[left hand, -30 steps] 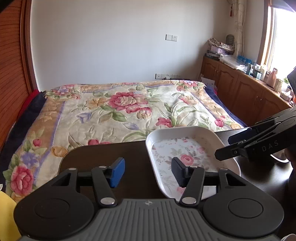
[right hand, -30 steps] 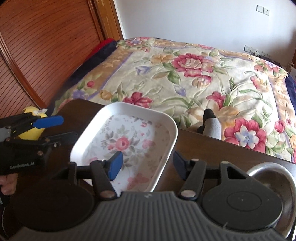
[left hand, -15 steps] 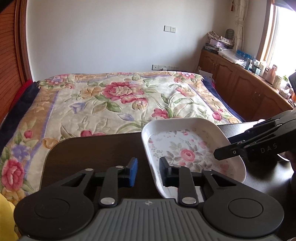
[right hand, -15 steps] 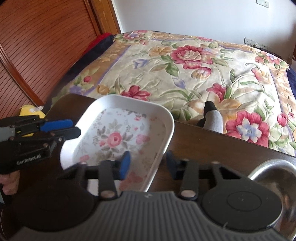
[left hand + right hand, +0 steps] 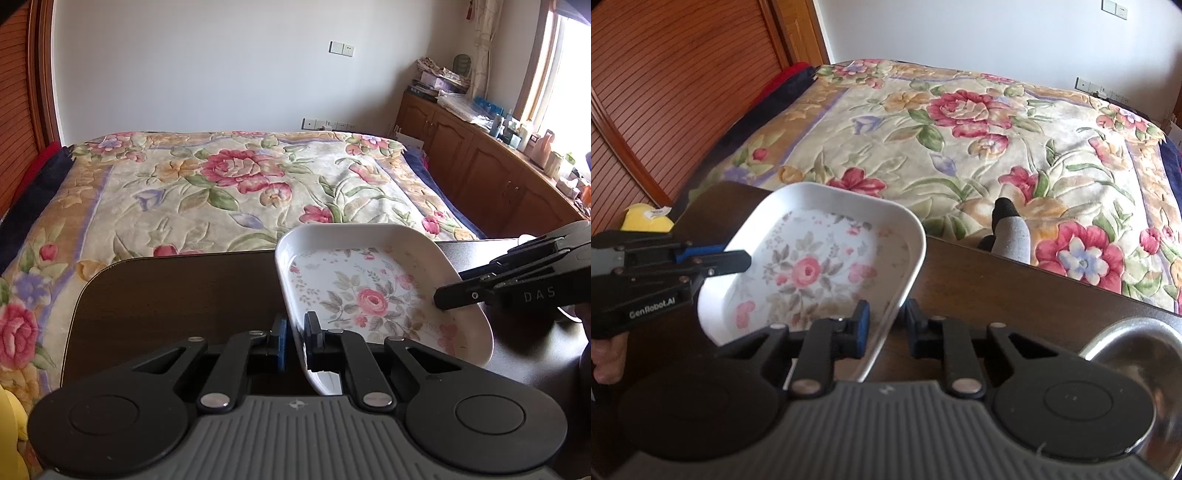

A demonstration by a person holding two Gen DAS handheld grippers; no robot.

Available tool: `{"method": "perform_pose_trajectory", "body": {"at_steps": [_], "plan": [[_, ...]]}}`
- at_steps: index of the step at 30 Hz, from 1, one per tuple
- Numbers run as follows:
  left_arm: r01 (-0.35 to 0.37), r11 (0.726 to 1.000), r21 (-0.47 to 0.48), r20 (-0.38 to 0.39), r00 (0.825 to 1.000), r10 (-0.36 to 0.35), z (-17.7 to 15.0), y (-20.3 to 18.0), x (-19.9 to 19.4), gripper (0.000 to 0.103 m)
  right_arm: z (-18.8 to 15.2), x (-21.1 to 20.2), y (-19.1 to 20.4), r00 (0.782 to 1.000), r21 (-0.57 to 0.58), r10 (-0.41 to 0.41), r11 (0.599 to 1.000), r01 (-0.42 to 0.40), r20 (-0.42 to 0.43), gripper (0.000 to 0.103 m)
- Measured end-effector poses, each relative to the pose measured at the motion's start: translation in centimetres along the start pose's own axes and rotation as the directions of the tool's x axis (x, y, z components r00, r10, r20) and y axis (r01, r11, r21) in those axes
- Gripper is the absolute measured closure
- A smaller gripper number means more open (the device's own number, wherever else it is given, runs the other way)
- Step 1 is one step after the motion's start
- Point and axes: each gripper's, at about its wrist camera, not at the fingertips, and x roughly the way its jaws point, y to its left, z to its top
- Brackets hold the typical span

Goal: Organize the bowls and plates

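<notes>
Both grippers have closed in: left gripper [image 5: 294, 334] & right gripper [image 5: 885, 323] each pinch floral plate [image 5: 369, 291] rim btwn fingers

A bed [image 5: 229, 192] with a floral quilt [image 5: 979, 122] stands against a plain white wall [image 5: 221, 66]. Slatted wooden panelling [image 5: 683, 81] runs along the left side. Wooden cabinets [image 5: 480, 173] line the right wall beneath a bright window [image 5: 572, 74]. A dark wooden table [image 5: 177, 295] occupies the foreground.
</notes>
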Motion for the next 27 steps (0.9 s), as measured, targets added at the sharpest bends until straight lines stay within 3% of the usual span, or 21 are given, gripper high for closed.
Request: {"method": "perform_pose_trajectory", "body": {"at_steps": [6, 12, 27], "plan": [[-0.015, 1.0, 0.009, 0.004, 1.0, 0.015, -0.1, -0.4, -0.1, 0.065, 0.0, 0.1, 0.3, 1.0, -0.013, 0.001, 1.0, -0.001, 0.0, 0.081], [-0.026, 1.0, 0.009, -0.004, 1.0, 0.026, -0.2, -0.5, -0.4, 0.066, -0.2, -0.1, -0.1, 1.0, -0.002, 0.024, 1.0, -0.024, -0.005, 0.089], [-0.038, 0.999, 0.011, 0.004, 0.999, 0.038, -0.7, -1.0, -2.2, 0.066, -0.9, -1.2, -0.1, 0.999, 0.002, 0.043, 0.999, -0.043, 0.006, 0.089]]}}
